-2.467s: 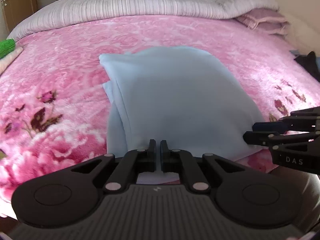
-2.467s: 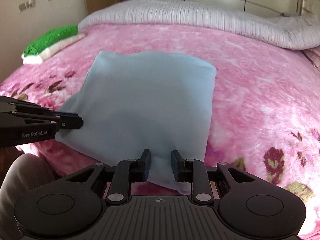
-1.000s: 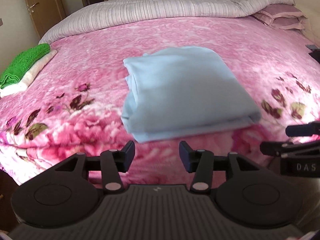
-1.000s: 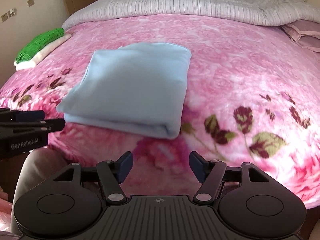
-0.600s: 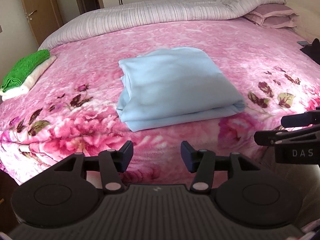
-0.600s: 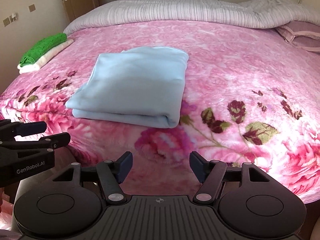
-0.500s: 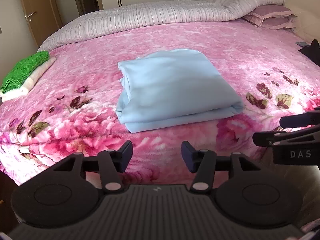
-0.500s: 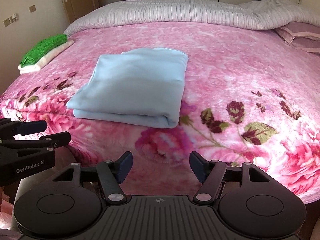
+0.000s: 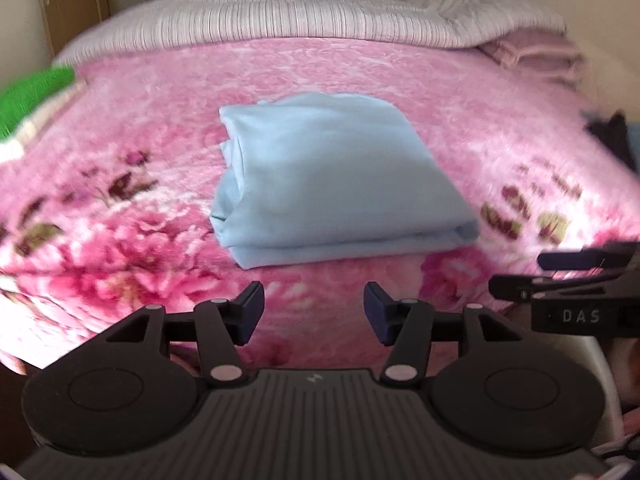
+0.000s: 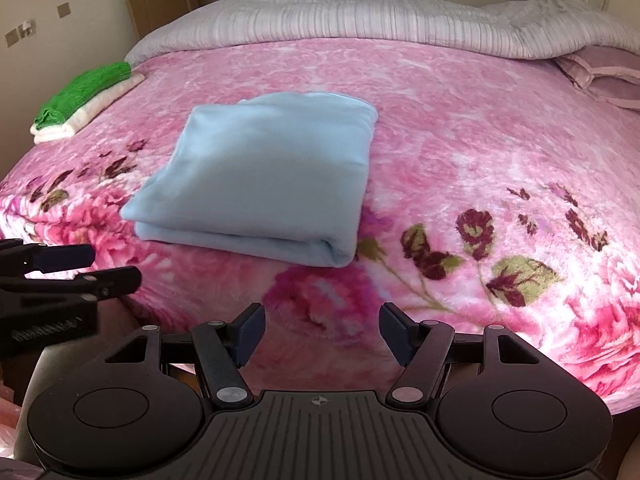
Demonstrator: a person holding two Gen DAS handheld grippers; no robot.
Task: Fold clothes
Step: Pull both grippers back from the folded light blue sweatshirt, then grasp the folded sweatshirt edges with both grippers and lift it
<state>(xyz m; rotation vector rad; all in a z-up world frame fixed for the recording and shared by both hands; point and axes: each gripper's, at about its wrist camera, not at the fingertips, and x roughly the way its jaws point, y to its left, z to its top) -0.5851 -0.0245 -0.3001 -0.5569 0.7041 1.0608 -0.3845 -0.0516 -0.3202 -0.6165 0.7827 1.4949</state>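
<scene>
**Folded garment on bed, both grippers empty**

Left gripper (image 9: 313, 312): jaws apart, holding nothing, at the bed's near edge.
Right gripper (image 10: 321, 334): jaws apart, holding nothing, beside the left.
Garment (image 10: 264, 176): light blue, folded into a thick rectangle, flat on the pink blanket (image 10: 460, 128), just beyond both grippers.
Towels (image 10: 86, 96): green on white, stacked far left.
Quilt (image 10: 360, 20): striped, along the far edge.

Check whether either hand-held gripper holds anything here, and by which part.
Nothing is held: the left hand-held gripper and right hand-held gripper are open, short of the folded light-blue cloth.
</scene>
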